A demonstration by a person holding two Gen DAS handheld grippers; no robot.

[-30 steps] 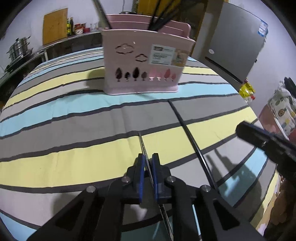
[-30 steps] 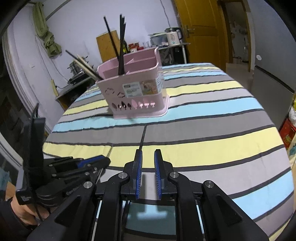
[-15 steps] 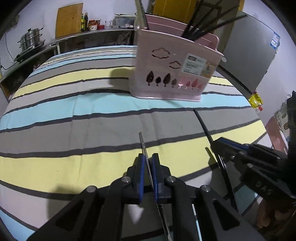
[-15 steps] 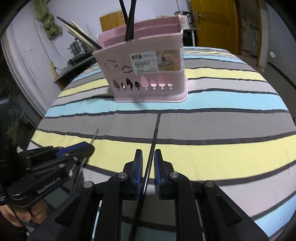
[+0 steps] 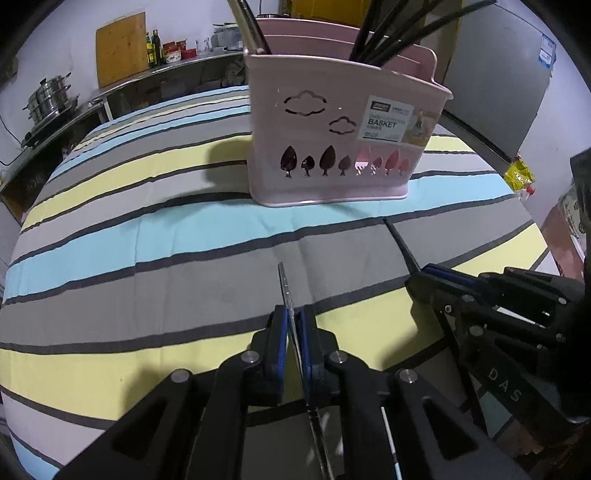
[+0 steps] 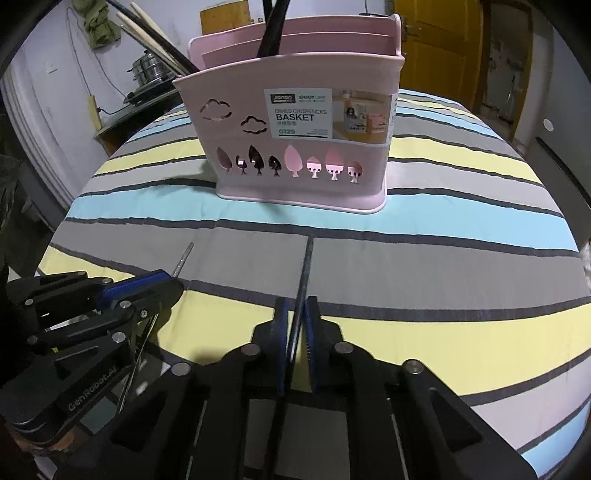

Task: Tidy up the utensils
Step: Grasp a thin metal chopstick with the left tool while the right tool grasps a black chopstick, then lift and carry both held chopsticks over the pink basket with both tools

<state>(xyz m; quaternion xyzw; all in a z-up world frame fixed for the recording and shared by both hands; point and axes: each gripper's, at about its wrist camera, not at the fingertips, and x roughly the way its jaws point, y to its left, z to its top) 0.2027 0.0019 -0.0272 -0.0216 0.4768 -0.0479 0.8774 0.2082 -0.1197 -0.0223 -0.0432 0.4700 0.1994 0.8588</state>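
Note:
A pink utensil basket (image 5: 332,140) stands on the striped tablecloth (image 5: 147,236), also in the right wrist view (image 6: 295,140); black chopsticks (image 5: 391,33) and other utensils stand in it. My left gripper (image 5: 293,325) is shut on a thin metal utensil handle (image 5: 283,284), whose tip points at the basket. My right gripper (image 6: 295,317) is shut on a black chopstick (image 6: 306,266) that also points at the basket. Each gripper shows beside the other: the right one (image 5: 424,280) and the left one (image 6: 162,284).
A counter with a steel pot (image 5: 48,103), a wooden board (image 5: 120,48) and bottles lies behind the table on the left. A grey fridge (image 5: 498,81) stands at the right, and a yellow door (image 6: 436,44) behind the basket.
Both grippers have moved forward toward the basket, which looms larger. The right gripper, empty a second ago, now holds the black chopstick. The left keeps the metal utensil.

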